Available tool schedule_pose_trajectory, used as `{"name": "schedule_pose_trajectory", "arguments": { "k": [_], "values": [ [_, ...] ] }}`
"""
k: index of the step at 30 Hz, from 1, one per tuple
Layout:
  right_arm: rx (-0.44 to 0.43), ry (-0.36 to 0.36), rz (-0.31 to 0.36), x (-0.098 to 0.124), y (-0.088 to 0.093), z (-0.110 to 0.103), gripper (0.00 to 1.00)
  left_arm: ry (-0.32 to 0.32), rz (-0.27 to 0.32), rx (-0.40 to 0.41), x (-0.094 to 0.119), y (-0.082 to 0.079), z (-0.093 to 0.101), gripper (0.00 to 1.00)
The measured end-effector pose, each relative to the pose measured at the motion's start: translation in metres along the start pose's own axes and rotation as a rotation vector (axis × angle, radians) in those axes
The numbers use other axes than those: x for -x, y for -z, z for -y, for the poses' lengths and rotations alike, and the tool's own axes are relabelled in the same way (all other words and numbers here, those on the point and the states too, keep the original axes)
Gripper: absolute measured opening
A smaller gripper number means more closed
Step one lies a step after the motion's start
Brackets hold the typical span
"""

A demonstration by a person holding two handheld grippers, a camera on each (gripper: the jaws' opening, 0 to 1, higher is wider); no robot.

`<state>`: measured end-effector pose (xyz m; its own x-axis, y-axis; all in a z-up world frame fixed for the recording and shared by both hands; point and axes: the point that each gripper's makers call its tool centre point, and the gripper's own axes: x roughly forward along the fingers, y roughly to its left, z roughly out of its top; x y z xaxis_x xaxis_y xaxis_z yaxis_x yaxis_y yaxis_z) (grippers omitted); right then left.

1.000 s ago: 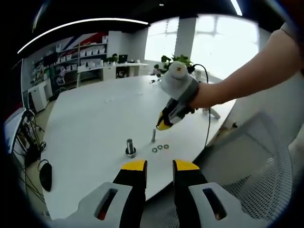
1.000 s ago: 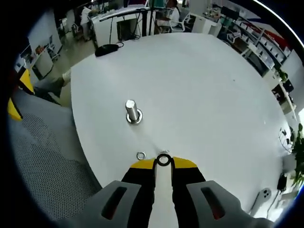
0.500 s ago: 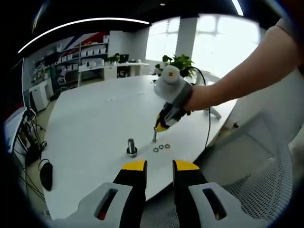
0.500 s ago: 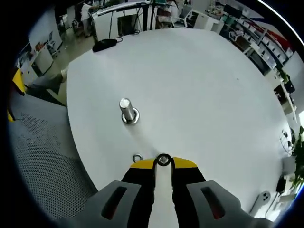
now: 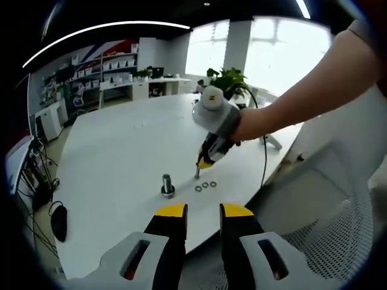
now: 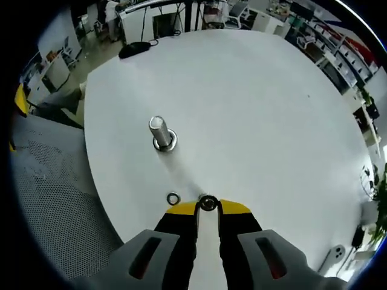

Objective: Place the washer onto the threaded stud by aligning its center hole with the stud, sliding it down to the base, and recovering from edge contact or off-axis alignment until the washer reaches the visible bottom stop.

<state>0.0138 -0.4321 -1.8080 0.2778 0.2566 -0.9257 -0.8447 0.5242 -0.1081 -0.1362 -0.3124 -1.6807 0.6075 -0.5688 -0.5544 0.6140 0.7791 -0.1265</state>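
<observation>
A steel threaded stud [image 5: 167,184] stands upright on the white table [image 5: 115,157], with a ring at its base [image 6: 162,142]. A person's hand holds my right gripper [image 5: 207,159] just right of the stud, tips down and close to the table. In the right gripper view its jaws [image 6: 208,207] are shut on a small washer [image 6: 208,203], held flat at the tips. The stud [image 6: 159,129] lies ahead and to the left of it. My left gripper [image 5: 204,211] hovers off the table's near edge, open, with nothing between its fingers.
Three loose washers [image 5: 205,185] lie in a row right of the stud, near the table edge; one washer [image 6: 173,197] lies just left of my right jaws. A thin upright pin [image 5: 196,171] stands under the right gripper. A mesh chair [image 5: 326,205] sits at the right.
My right gripper, with the washer in it, has come down and slightly left, closer to the table and the stud. The left gripper has stayed put.
</observation>
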Motion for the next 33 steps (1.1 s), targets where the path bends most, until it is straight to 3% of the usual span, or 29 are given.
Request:
{"name": "schedule_pose_trajectory", "arguments": {
  "k": [18, 33],
  "values": [
    [-0.019, -0.063, -0.063, -0.037, 0.015, -0.003, 0.14, -0.006, -0.04, 0.01, -0.002, 0.007, -0.002, 0.19],
    [-0.069, -0.084, -0.09, -0.037, 0.02, -0.008, 0.17, -0.001, -0.034, 0.008, -0.002, 0.006, -0.001, 0.19]
  ]
}}
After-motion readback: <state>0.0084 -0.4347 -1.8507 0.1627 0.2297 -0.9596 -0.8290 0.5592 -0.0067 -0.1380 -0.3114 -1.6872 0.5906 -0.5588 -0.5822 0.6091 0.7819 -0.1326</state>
